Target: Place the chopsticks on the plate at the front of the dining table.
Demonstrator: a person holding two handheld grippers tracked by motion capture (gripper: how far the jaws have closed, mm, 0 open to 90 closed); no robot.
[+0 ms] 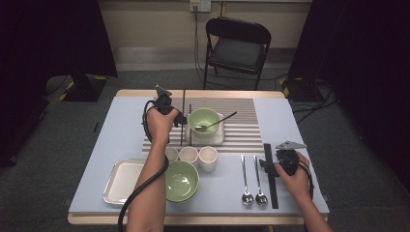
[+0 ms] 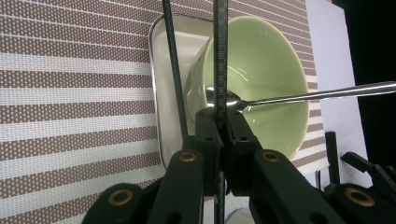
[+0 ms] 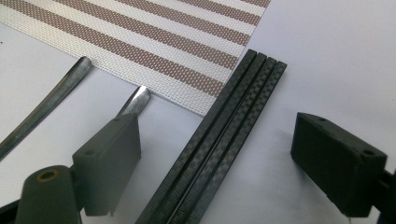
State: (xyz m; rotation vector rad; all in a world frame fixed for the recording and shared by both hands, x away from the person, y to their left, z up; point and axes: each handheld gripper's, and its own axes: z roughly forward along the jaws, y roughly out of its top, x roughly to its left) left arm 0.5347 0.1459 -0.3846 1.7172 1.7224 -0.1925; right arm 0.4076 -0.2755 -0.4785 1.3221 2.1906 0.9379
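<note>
Nearest us, our left gripper (image 2: 219,123) is pinching a thin black chopstick (image 2: 220,56) upright beside the pale green ceramic bowl (image 2: 261,79), probably to lay it there, while our right gripper (image 3: 215,163) is hovering, jaws spread, over the remaining black chopsticks (image 3: 224,140).

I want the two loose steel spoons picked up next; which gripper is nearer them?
Right. The right gripper sits just beside the steel spoons, astride the black chopsticks. The left gripper is up by the green bowl.
</note>
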